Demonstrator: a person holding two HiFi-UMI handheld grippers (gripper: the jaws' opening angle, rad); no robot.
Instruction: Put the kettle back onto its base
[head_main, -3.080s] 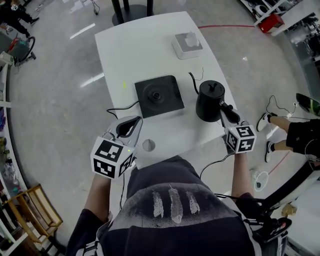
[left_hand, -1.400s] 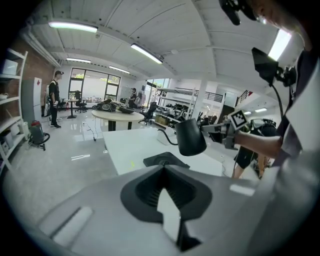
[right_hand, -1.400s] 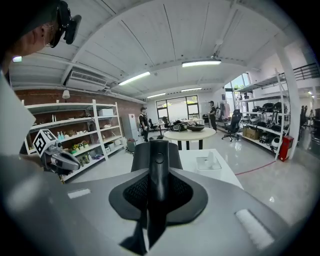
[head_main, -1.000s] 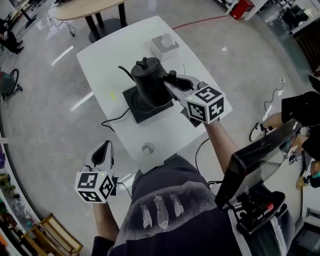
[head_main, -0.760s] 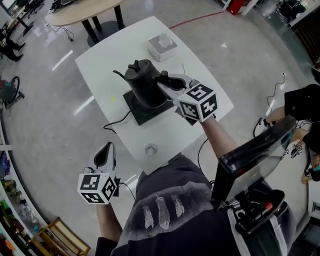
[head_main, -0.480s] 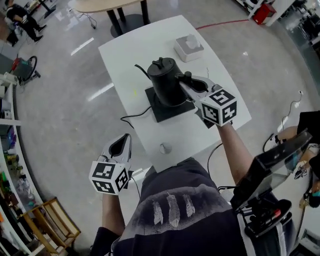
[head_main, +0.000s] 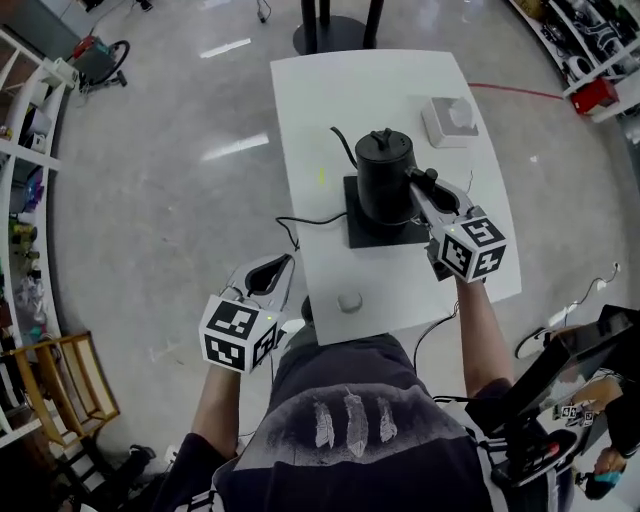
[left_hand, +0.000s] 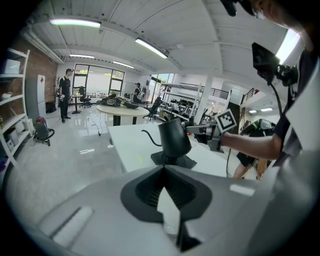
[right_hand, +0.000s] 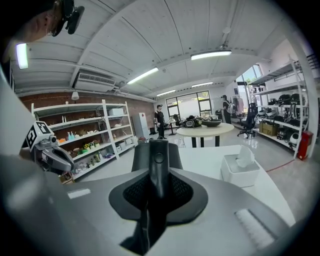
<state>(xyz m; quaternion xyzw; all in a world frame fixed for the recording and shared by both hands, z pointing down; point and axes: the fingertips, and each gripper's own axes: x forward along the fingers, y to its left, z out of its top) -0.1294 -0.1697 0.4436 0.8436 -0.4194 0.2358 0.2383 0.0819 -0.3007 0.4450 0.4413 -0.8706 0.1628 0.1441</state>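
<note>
The black gooseneck kettle (head_main: 383, 180) stands upright over the square black base (head_main: 365, 232) in the middle of the white table (head_main: 330, 100). My right gripper (head_main: 418, 186) is shut on the kettle's handle (right_hand: 159, 165) from the right, with its marker cube toward me. In the left gripper view the kettle (left_hand: 174, 139) sits right at the base (left_hand: 176, 161), with the base's centre knob still showing under it; I cannot tell whether it rests on it. My left gripper (head_main: 287, 263) hangs shut and holding nothing beside the table's near left corner.
A white tissue box (head_main: 449, 120) stands at the table's far right. A small round disc (head_main: 349, 301) lies near the front edge. The base's black cord (head_main: 300, 222) runs off the left edge. A wooden chair (head_main: 60, 385) and shelves stand far left.
The kettle stood on the table right of the base; my right gripper has since carried it over the base and lowered it. The left gripper has stayed beside the table's front.
</note>
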